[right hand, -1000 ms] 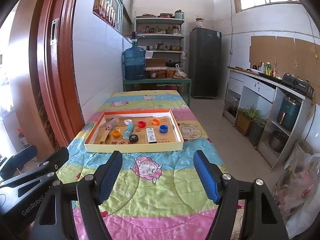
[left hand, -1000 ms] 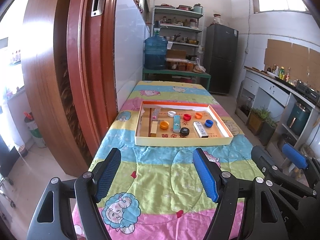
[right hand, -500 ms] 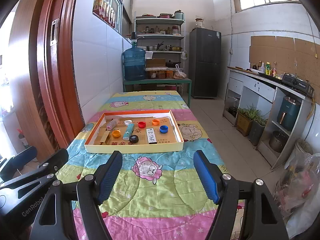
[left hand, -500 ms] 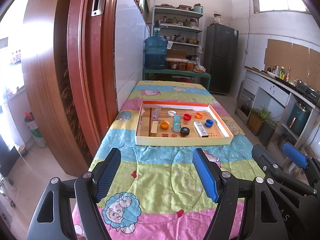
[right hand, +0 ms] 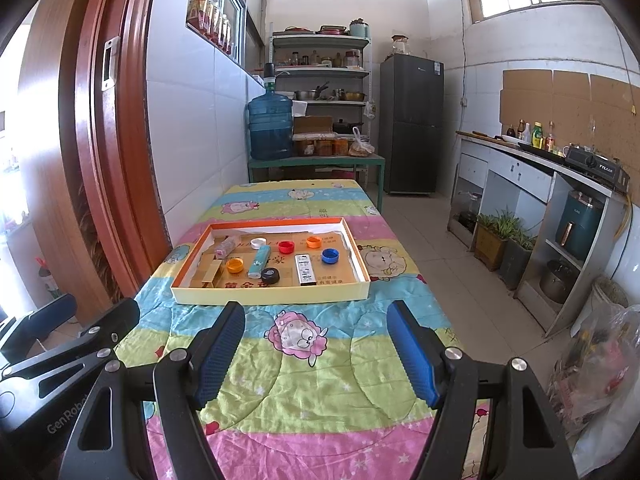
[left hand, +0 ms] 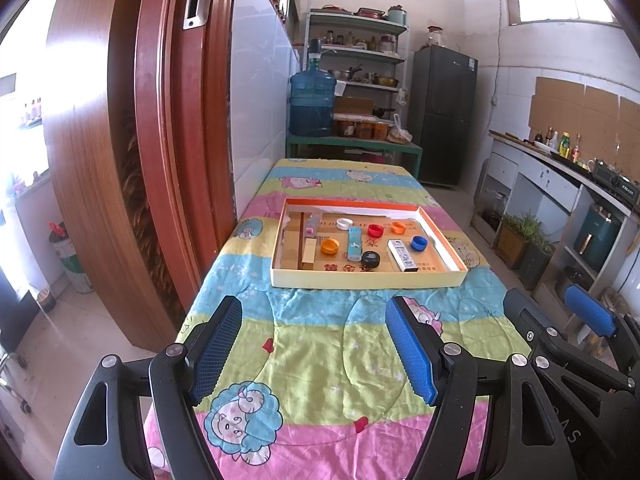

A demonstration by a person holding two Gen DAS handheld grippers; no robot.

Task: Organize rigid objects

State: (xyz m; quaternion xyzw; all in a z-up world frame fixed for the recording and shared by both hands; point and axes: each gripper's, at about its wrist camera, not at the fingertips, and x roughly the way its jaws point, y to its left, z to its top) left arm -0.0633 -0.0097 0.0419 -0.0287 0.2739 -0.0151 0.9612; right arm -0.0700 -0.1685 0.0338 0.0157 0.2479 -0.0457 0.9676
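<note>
A shallow cardboard tray with an orange rim [left hand: 368, 280] [right hand: 272, 295] lies on the quilt-covered table, well ahead of both grippers. In it lie several bottle caps: orange [left hand: 330, 246], white [left hand: 344, 223], red [left hand: 375, 230], blue [left hand: 419, 243] and black [left hand: 371, 259]. A light blue lighter-like stick [left hand: 353, 243], a white remote-like bar [left hand: 403, 255], a small clear bottle [left hand: 312, 224] and a wooden block [left hand: 309, 251] lie there too. My left gripper [left hand: 314, 344] is open and empty above the near table end. My right gripper [right hand: 316, 350] is open and empty beside it.
The colourful cartoon quilt [left hand: 320, 344] covers the table. A wooden door frame [left hand: 168, 140] stands at the left. A water jug [left hand: 312, 104], shelves and a dark fridge [left hand: 444, 116] stand behind the table. A counter [right hand: 540, 168] and potted plants [right hand: 500, 236] line the right wall.
</note>
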